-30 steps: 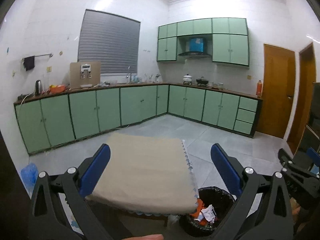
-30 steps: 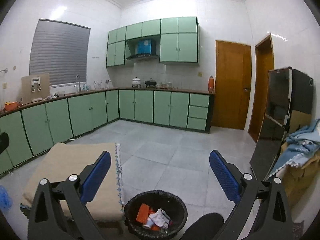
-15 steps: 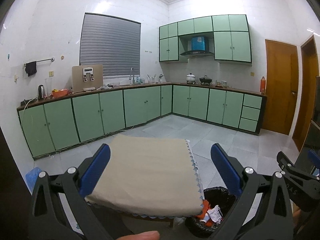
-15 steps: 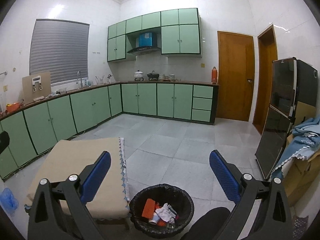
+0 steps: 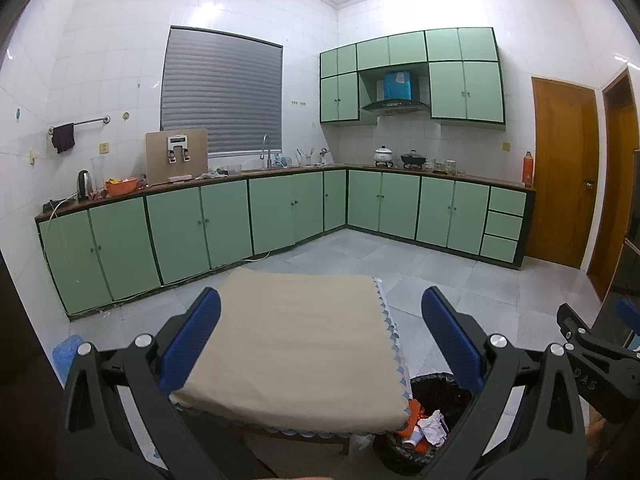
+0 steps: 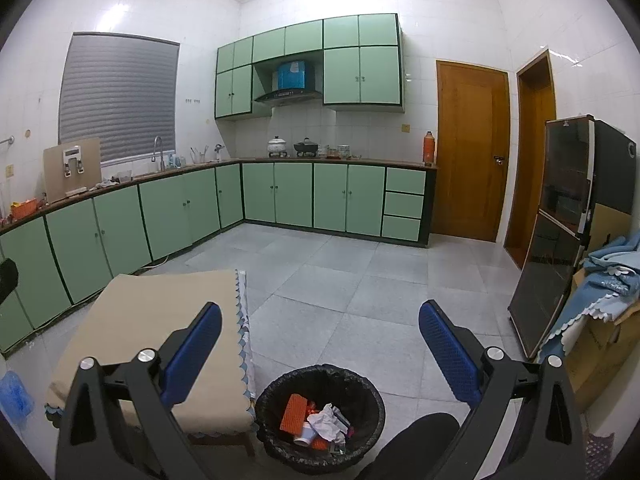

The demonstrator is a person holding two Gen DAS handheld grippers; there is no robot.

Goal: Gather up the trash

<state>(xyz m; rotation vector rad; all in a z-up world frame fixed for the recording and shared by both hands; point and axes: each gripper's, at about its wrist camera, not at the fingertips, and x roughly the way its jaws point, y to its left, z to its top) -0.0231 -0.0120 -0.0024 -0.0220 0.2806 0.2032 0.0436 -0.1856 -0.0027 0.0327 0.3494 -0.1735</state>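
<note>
Two grippers, left gripper (image 5: 320,336) and right gripper (image 6: 319,338), gape empty; one bin (image 6: 320,416) of trash (image 6: 326,426) beside one cloth-covered table (image 6: 152,320), tiled kitchen floor (image 6: 360,280).

White-tiled kitchen, green cabinets (image 6: 328,196) in L along walls, grey blind (image 5: 220,92), grey tile floor (image 6: 360,280), wood doors (image 6: 470,148).

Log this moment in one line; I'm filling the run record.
left gripper: open, empty | right gripper: open, empty | trash bin: holds trash, beside table | table: cloth bare
</note>
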